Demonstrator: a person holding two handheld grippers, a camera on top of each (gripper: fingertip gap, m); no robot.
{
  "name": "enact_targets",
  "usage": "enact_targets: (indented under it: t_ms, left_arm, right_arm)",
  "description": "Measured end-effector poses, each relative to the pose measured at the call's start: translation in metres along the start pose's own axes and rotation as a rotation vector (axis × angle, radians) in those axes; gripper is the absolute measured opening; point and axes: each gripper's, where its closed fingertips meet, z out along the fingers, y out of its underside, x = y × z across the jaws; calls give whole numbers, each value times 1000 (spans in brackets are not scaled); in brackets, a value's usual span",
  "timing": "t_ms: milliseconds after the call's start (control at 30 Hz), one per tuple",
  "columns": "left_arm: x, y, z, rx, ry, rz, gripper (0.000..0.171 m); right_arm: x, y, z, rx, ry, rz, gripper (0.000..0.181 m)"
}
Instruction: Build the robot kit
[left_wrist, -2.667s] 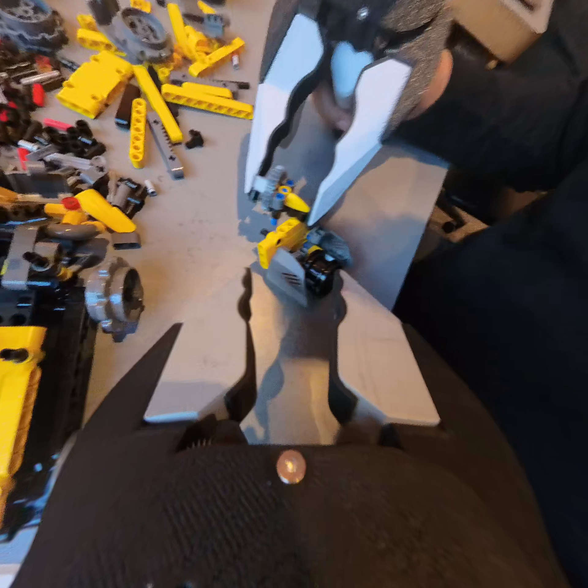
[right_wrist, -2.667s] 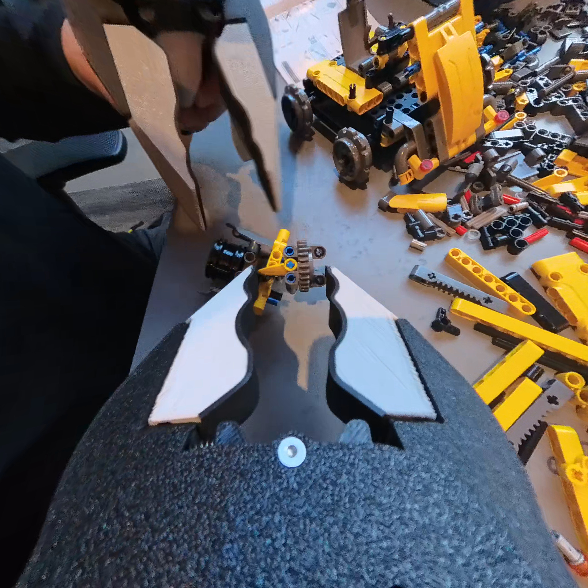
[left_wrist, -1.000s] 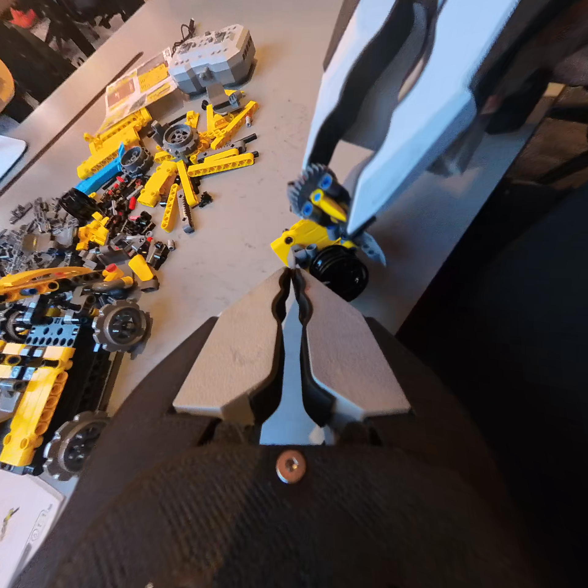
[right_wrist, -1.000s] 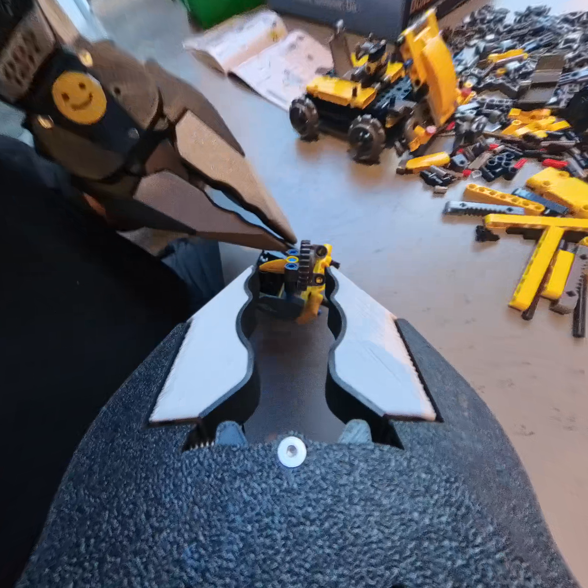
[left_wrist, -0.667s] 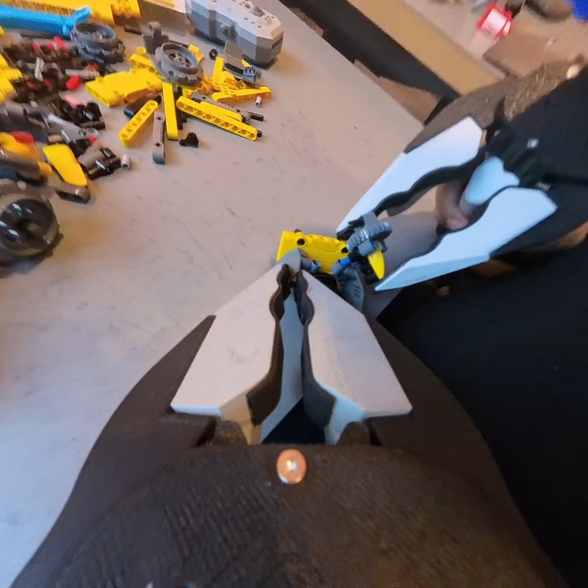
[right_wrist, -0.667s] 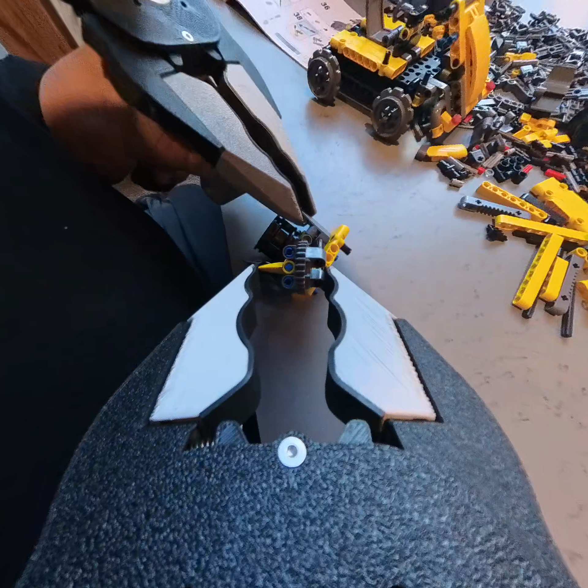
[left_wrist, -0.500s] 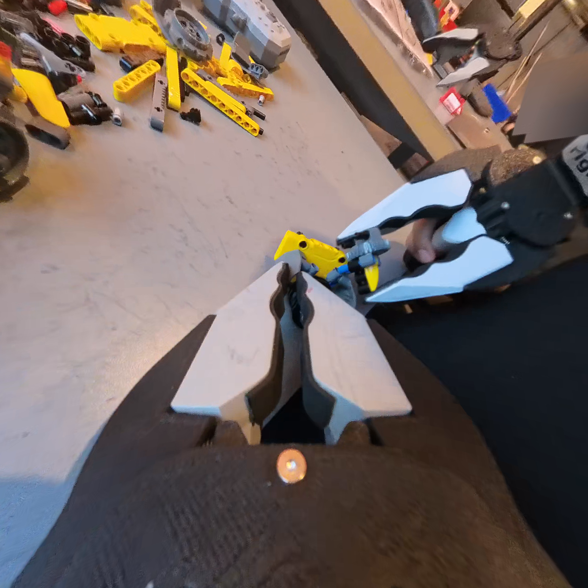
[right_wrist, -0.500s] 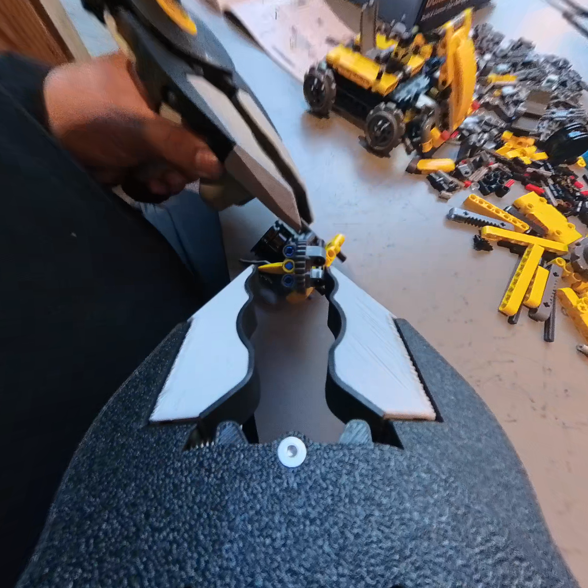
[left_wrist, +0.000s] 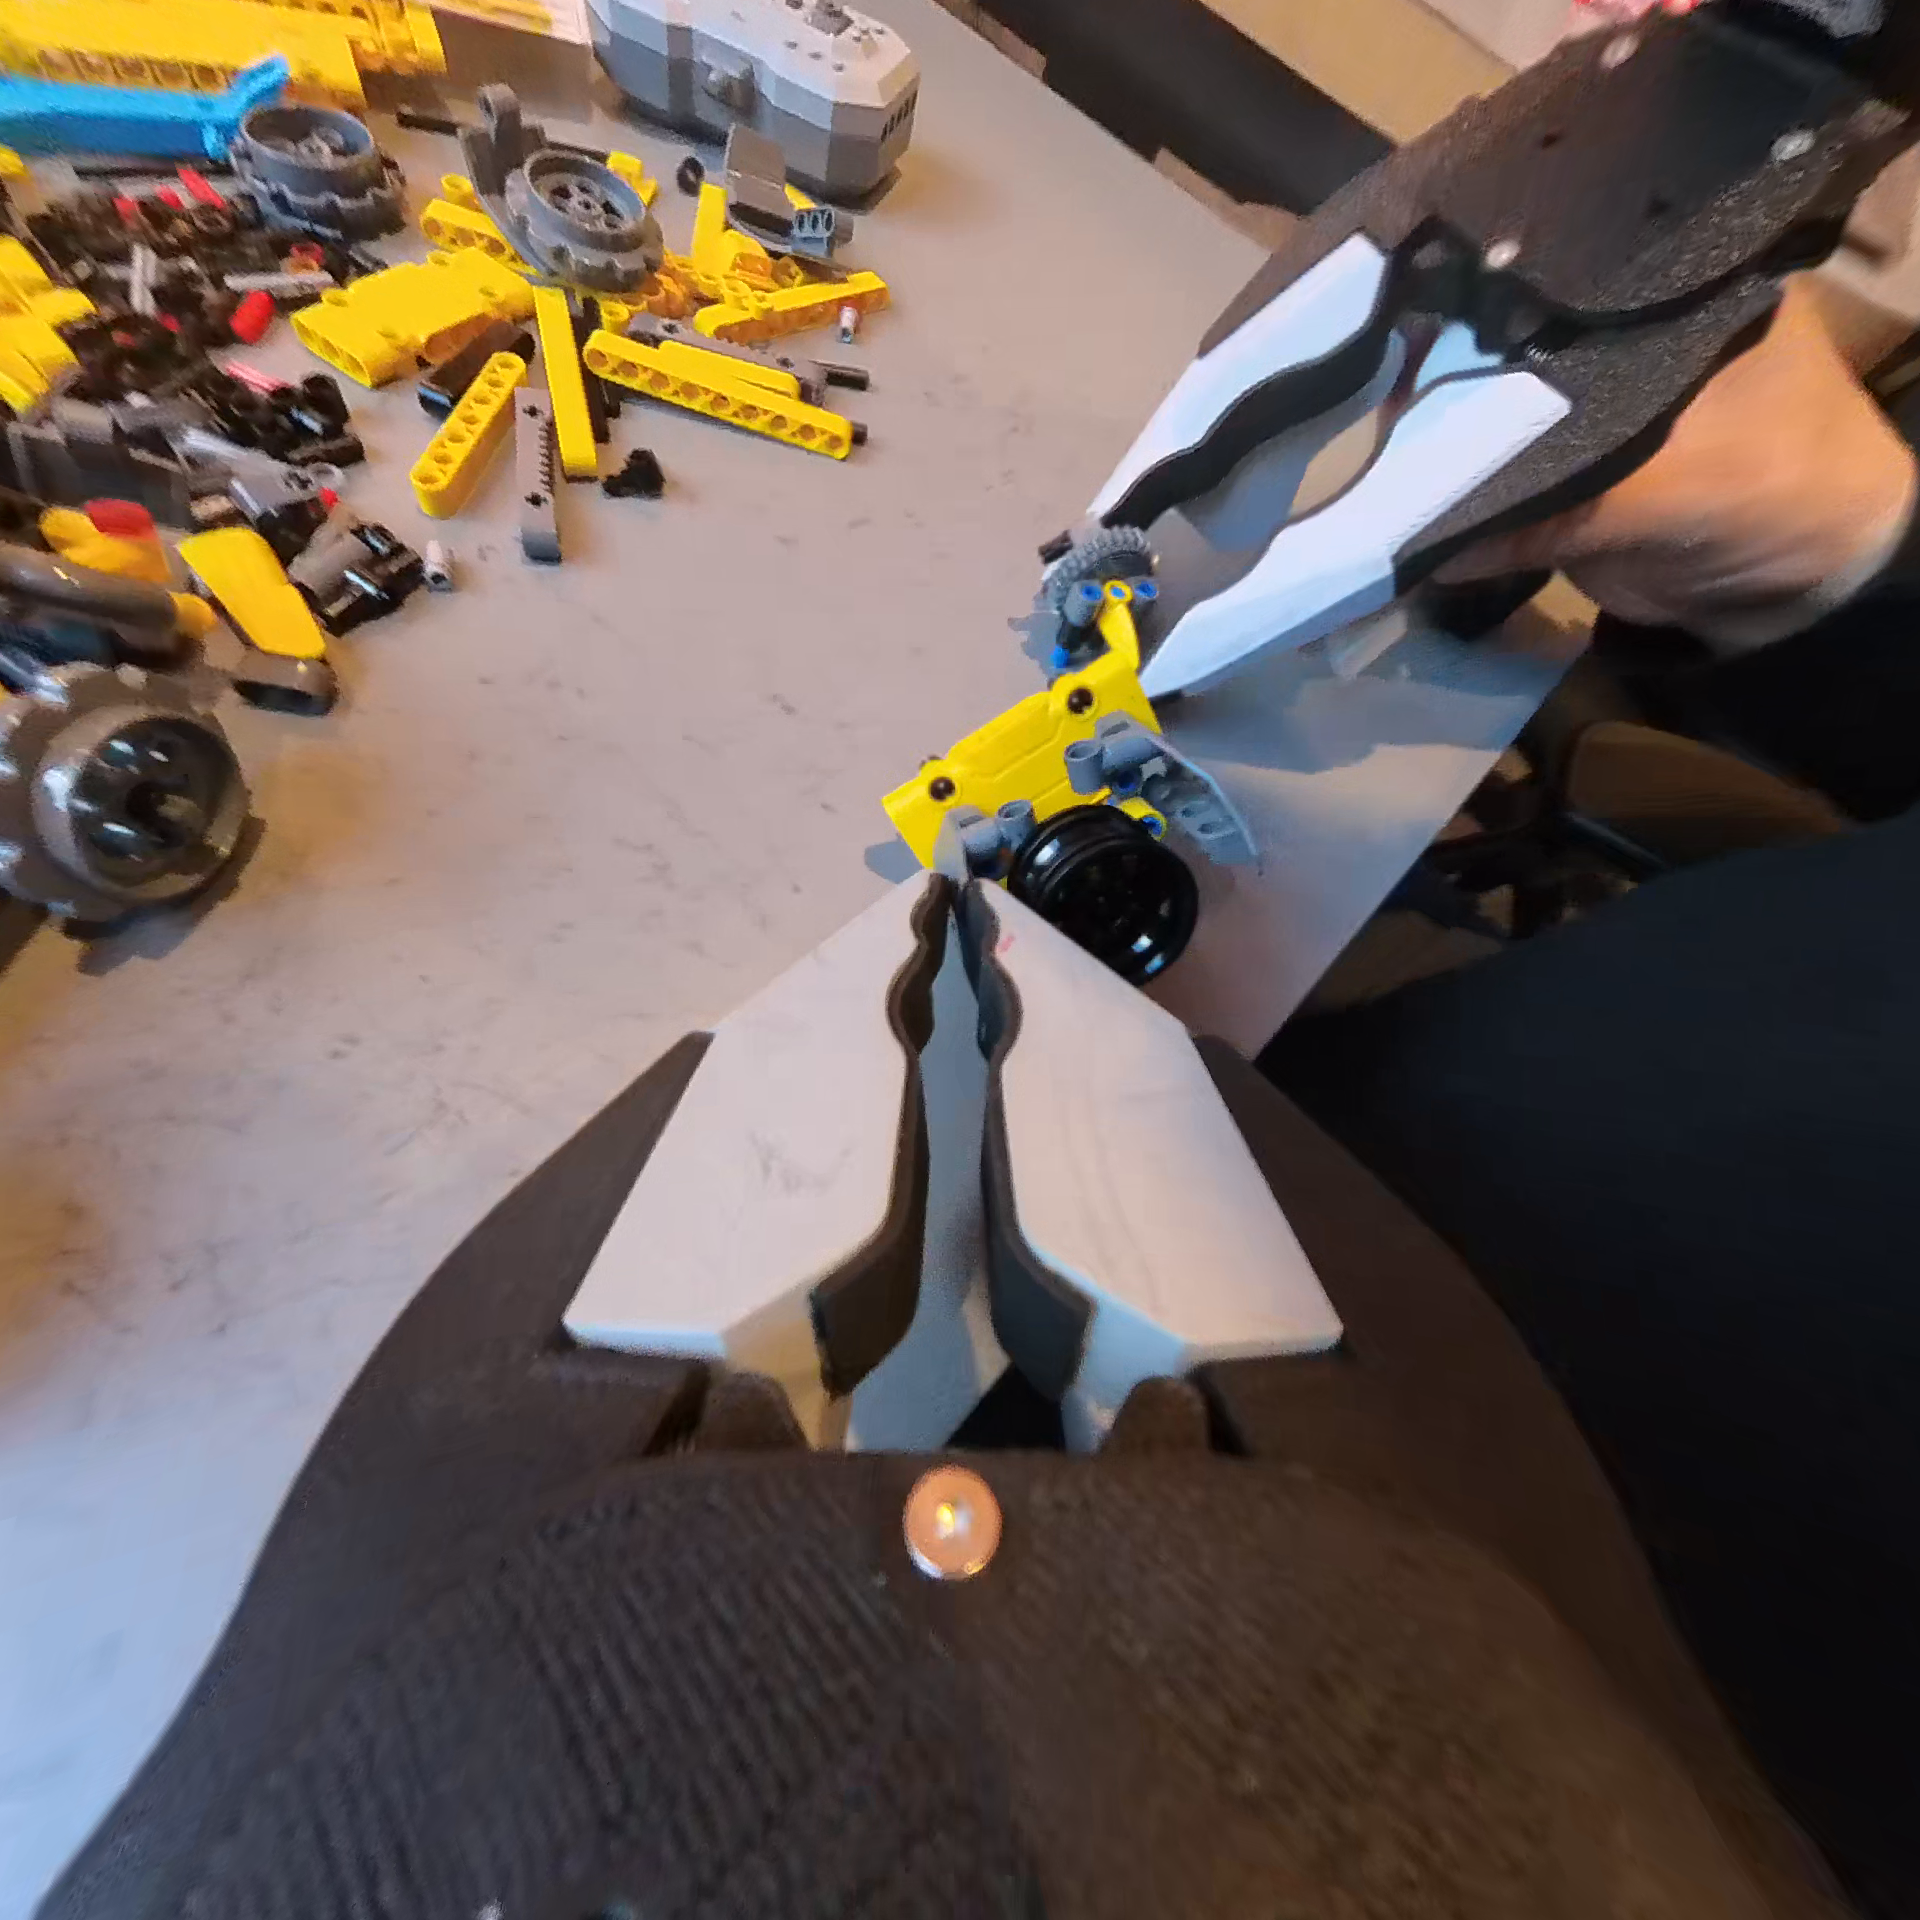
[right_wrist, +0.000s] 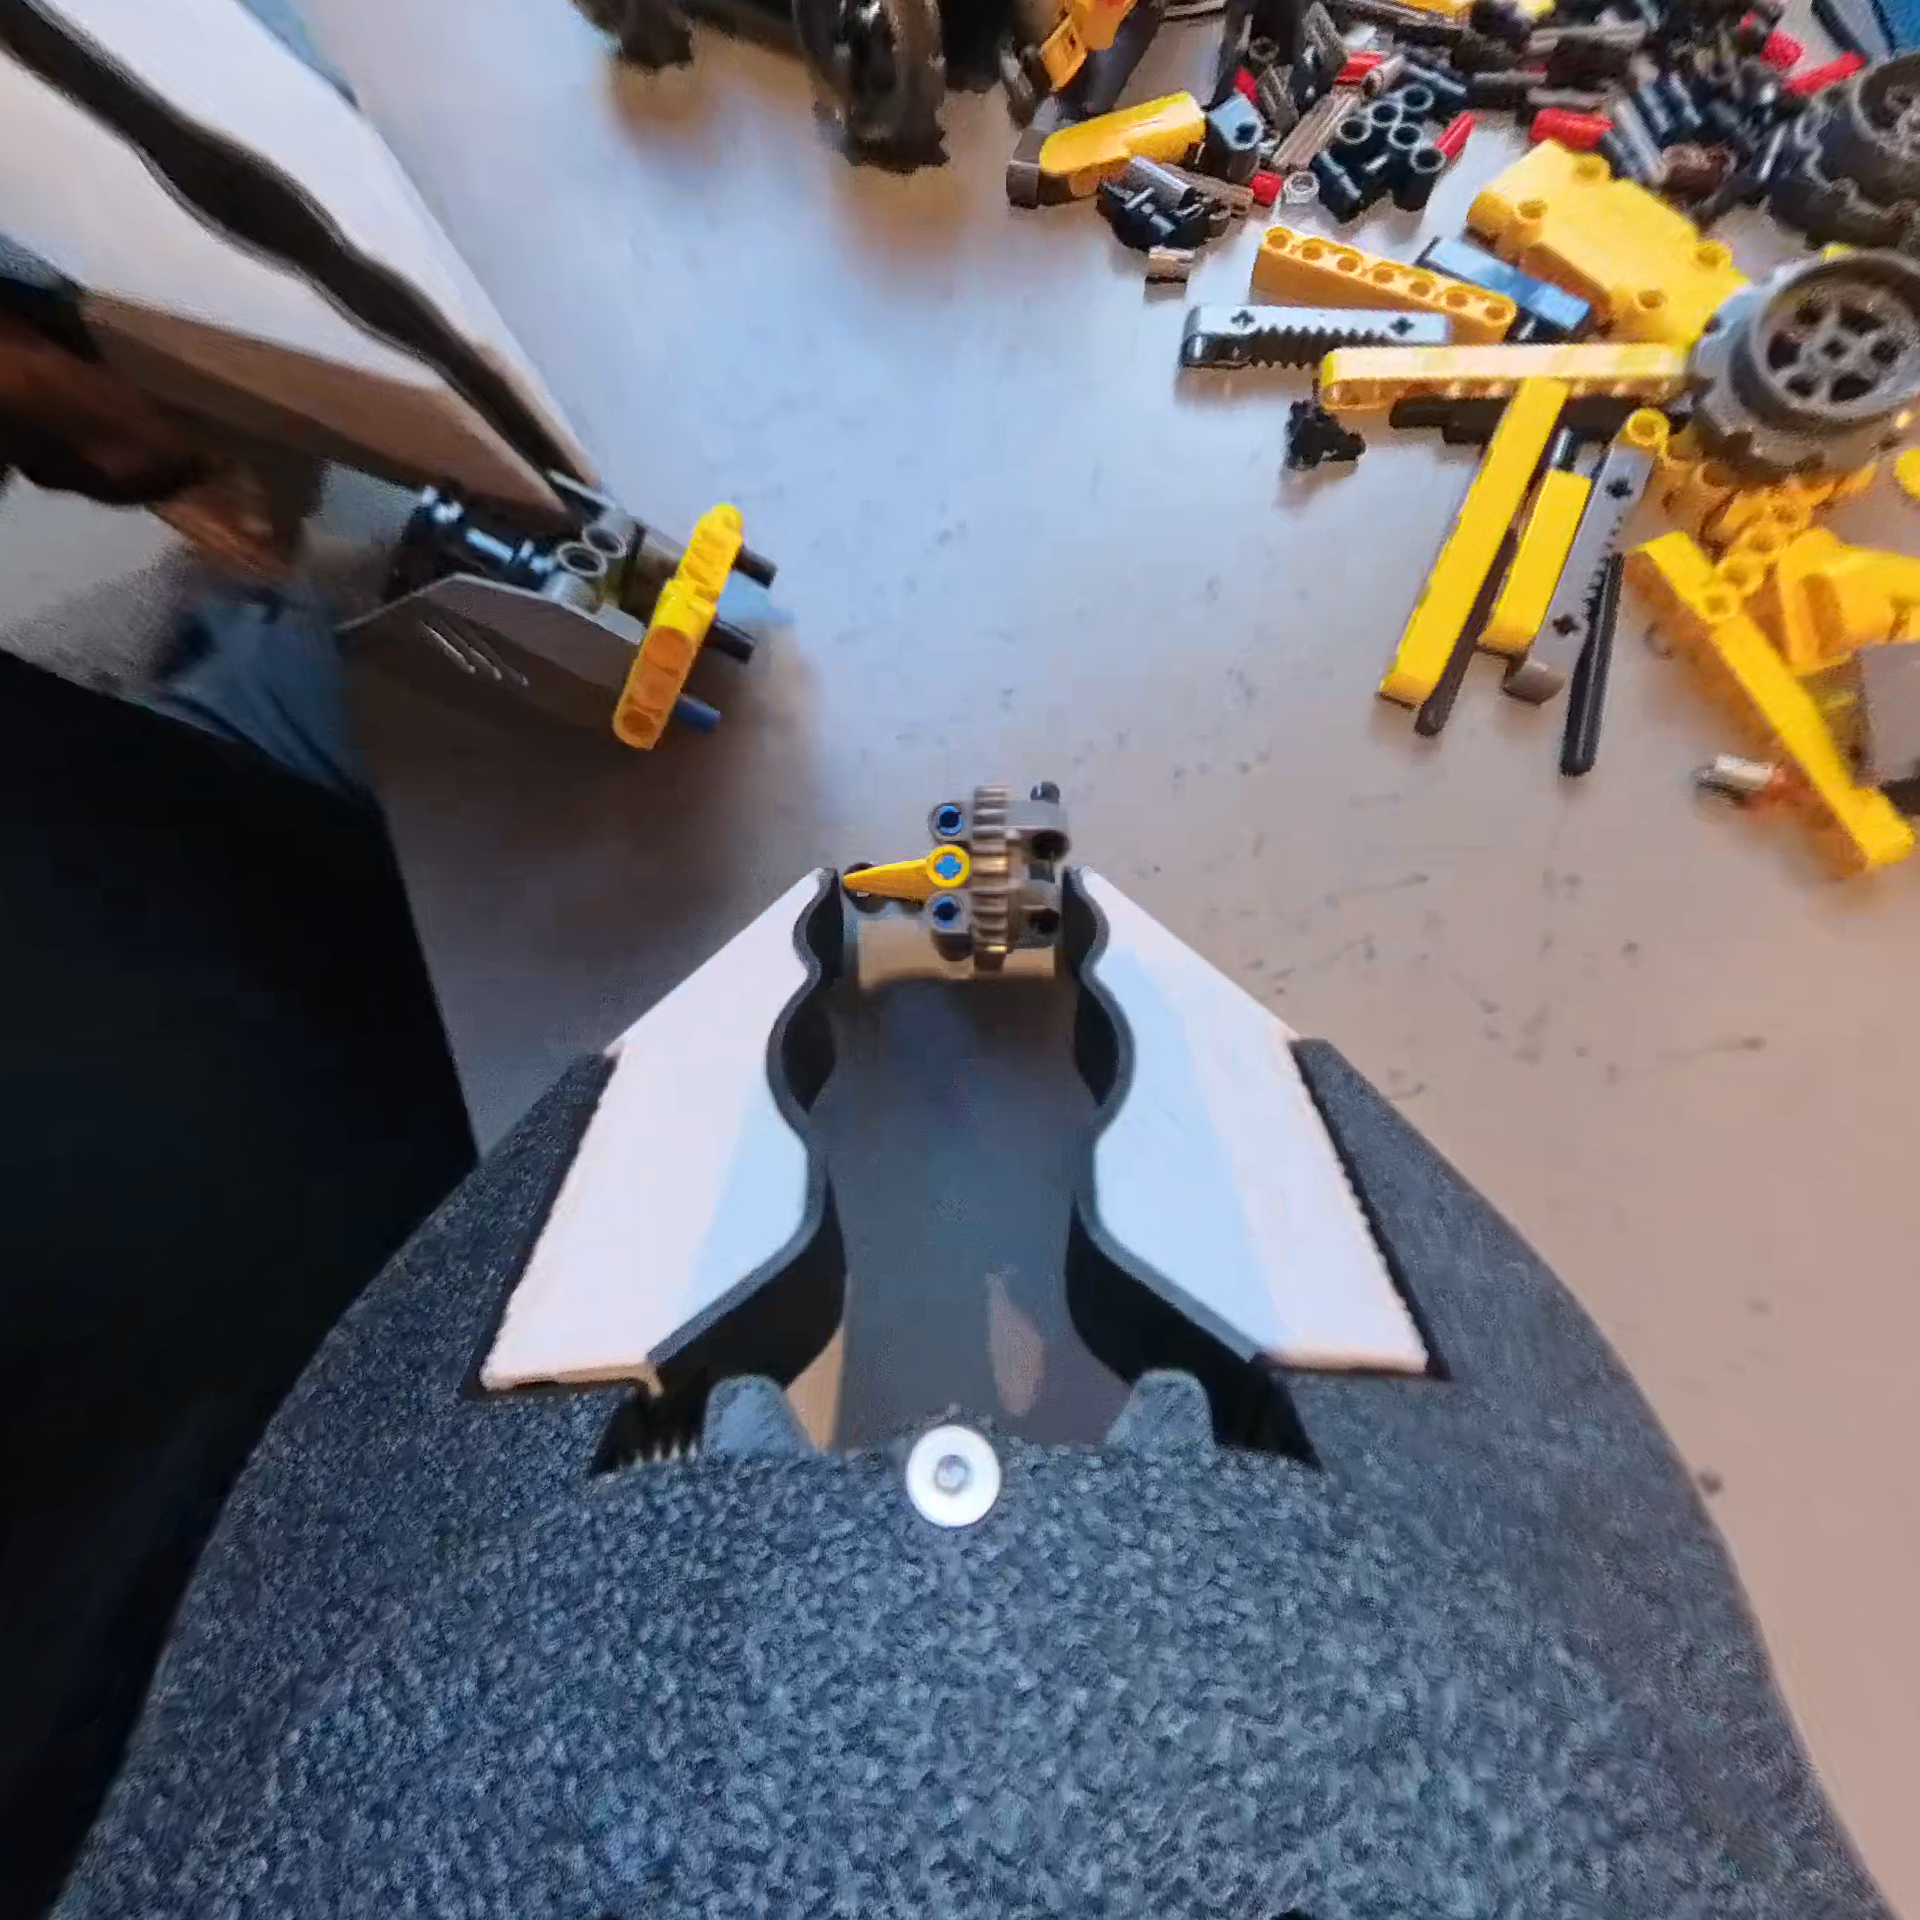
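Observation:
My left gripper (left_wrist: 954, 883) is shut on a thin grey part of a small assembly (left_wrist: 1023, 753) made of a yellow block, a black wheel (left_wrist: 1112, 904) and a grey panel. My right gripper (right_wrist: 951, 883) is shut on a small gear piece (right_wrist: 992, 878), a grey cog with blue pins and a yellow pointed part. The two pieces are apart, with a gap between them in the right wrist view. There the left gripper (right_wrist: 566, 488) holds the assembly (right_wrist: 623, 623) at the left. In the left wrist view the right gripper (left_wrist: 1127, 597) holds the gear piece (left_wrist: 1101, 577) just beyond the yellow block.
Loose yellow beams (left_wrist: 717, 384), black pins and a grey wheel (left_wrist: 577, 213) lie on the grey table (left_wrist: 520, 831). A grey box (left_wrist: 758, 73) stands behind them. A part-built vehicle's wheel (left_wrist: 125, 800) is at the left. The table's edge (left_wrist: 1382, 935) runs along the right. Across from one pair of fingers to the other is roughly 10 centimeters.
Both grippers closed on the assembly and lifted it. In the last half second the gear piece has come away from the yellow block, and the grippers have moved apart.

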Motion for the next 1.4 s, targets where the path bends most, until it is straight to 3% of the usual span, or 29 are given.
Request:
enact_targets:
  t_ms: [200, 300, 367, 467, 533, 600, 700, 867, 1000, 1100, 1200, 1333, 1400]
  left_arm:
    - [-1, -4, 2, -17, -38, 121, 0]
    - [-2, -8, 3, -6, -60, 177, 0]
    - [-3, -12, 2, 5, -90, 250, 0]
    - [-3, -17, 3, 36, -126, 391, 0]
    - [-2, -21, 1, 66, -148, 445, 0]
    - [-2, -25, -2, 94, -160, 454, 0]
    - [-2, -29, -6, 136, -132, 389, 1]
    - [-5, -34, -11, 202, -40, 193, 2]
    - [-10, -21, -5, 104, 22, 86, 4]
    - [-11, -3, 0, -38, 90, 21, 8]
    - [-9, -13, -18, -3, 219, 10, 2]
    - [-9, -4, -25, -185, 399, -161, 36]
    - [12, -9, -25, -189, 555, -284, 38]
  right_arm:
    - [-1, -6, -6, 21, 11, -16, 66]
    - [-6, -20, -22, 72, 47, -23, 70]
    - [-30, -35, -27, 125, -24, -13, 64]
    - [-67, -44, -12, 129, -215, 147, 74]
    - [-70, -42, 4, 121, -229, 230, 80]
    - [-67, -40, 11, 121, -206, 227, 73]
    - [-62, -43, 10, 155, -154, 161, 56]
    - [-60, -49, 13, 210, -92, 77, 56]
    - [-56, -44, 20, 164, -12, -13, 55]
    - [-56, -33, 27, 74, 16, -98, 55]
    - [-64, -30, 27, 56, -50, -117, 56]
    - [-63, -28, 24, 60, -64, -153, 57]
    - [-62, -27, 25, 49, -56, -163, 58]
